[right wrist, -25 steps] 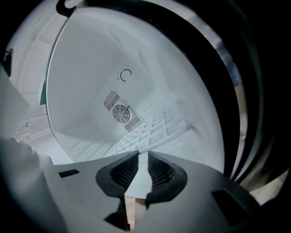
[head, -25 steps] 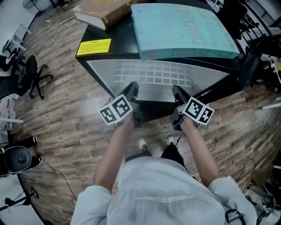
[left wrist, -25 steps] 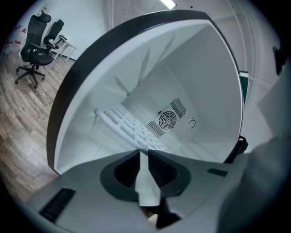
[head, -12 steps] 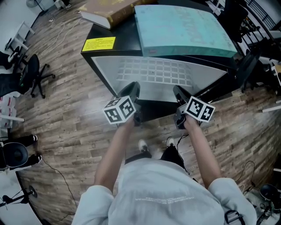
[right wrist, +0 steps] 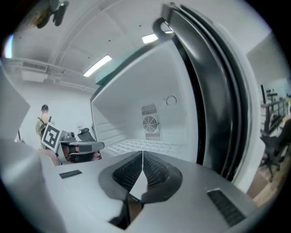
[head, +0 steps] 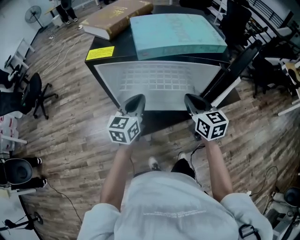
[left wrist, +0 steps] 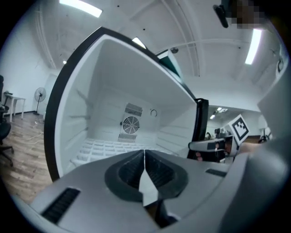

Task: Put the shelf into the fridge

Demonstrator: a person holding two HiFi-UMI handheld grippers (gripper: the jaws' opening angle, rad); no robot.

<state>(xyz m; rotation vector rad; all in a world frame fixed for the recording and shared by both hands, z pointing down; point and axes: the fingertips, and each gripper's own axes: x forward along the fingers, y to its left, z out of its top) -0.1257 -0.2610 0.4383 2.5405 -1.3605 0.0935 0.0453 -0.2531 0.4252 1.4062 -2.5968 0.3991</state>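
The white wire shelf point(head: 157, 80) lies flat inside the open fridge point(head: 105, 79), low in its white cavity; it also shows in the left gripper view point(left wrist: 107, 147) and the right gripper view point(right wrist: 143, 145). My left gripper point(head: 136, 100) hovers at the left of the fridge mouth, its jaws closing until they meet with nothing between them point(left wrist: 144, 157). My right gripper point(head: 191, 99) hovers at the right of the mouth, its jaws likewise closing onto nothing point(right wrist: 142, 159). Neither touches the shelf.
The fridge door point(head: 232, 70) stands open on the right, its dark seal point(right wrist: 213, 91) close beside my right gripper. A teal box point(head: 173, 30) and a brown box point(head: 117, 13) rest on top. An office chair point(head: 30, 84) stands at left on the wooden floor.
Both grippers have lifted slightly at the fridge mouth, with their marker cubes turned up toward the head camera. The shelf stays in place inside.
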